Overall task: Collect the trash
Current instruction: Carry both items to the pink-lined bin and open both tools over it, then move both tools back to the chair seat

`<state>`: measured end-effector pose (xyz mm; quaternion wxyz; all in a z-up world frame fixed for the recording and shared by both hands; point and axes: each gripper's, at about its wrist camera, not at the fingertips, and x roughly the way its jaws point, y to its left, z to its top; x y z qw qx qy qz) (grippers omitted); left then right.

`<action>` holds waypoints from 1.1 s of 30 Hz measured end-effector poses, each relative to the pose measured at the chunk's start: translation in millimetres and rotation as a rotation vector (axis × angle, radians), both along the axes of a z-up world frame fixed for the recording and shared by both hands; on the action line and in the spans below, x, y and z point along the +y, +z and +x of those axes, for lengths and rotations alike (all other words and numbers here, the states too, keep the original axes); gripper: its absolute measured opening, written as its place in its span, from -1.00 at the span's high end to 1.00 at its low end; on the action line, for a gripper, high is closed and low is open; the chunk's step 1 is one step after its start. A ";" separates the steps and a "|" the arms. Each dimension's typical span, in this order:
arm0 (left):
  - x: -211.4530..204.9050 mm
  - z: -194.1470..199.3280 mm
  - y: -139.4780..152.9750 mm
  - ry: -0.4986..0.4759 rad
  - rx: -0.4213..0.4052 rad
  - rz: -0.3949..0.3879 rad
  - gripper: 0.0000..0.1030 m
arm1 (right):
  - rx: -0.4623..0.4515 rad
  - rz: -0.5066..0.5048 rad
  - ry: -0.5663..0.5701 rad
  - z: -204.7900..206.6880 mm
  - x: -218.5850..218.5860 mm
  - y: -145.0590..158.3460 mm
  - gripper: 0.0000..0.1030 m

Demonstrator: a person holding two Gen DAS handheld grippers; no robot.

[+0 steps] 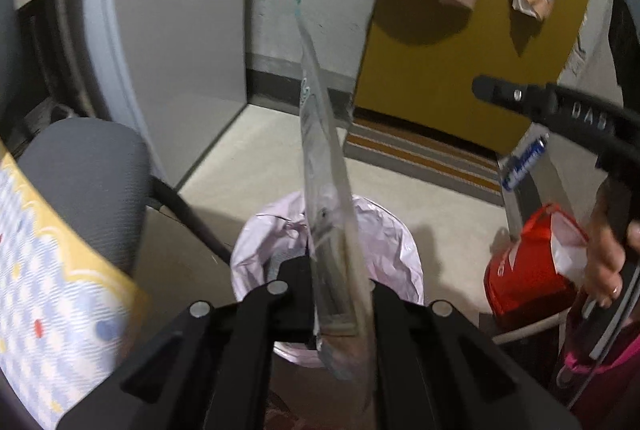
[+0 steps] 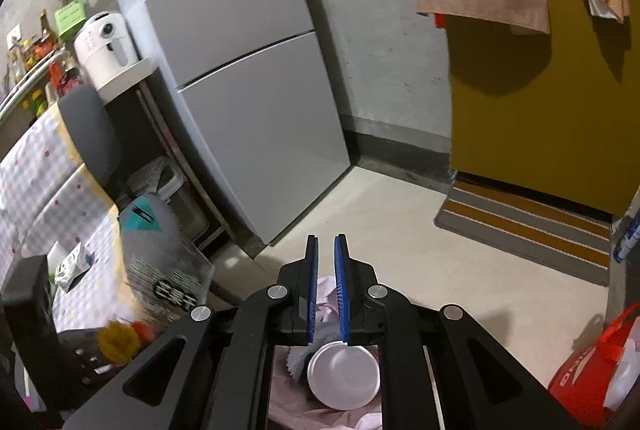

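One clear plastic wrapper (image 1: 326, 189), seen edge-on, stands pinched in the left gripper (image 1: 340, 294) directly above one trash bin (image 1: 400, 254) lined with a pink bag. In the bin lie one white round lid (image 2: 343, 376) and crumpled paper. Above the bin, the right gripper (image 2: 326, 286) holds nothing, blue pads narrowly parted. One red bag (image 1: 520, 282) stands right of the bin.

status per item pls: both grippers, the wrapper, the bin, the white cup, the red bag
left gripper: shut on the wrapper
wrapper: clamped, standing up over the bin
right gripper: slightly open, empty
bin: open, lined with pink bag
white cup: lying in the bin
red bag: on floor, open
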<state>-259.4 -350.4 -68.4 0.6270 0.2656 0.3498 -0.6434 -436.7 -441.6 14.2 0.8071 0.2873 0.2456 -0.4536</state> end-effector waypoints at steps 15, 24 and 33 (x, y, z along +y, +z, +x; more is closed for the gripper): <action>9.1 23.7 6.0 0.133 -0.043 -0.027 0.08 | -0.011 0.021 0.011 2.1 -0.3 -3.6 0.74; 87.6 84.1 50.1 0.424 -0.157 -0.108 -0.03 | -0.043 0.031 0.197 72.4 30.1 7.0 0.74; 191.1 148.1 74.5 0.751 -0.216 -0.115 -0.24 | -0.024 0.014 0.498 181.9 82.4 22.7 0.58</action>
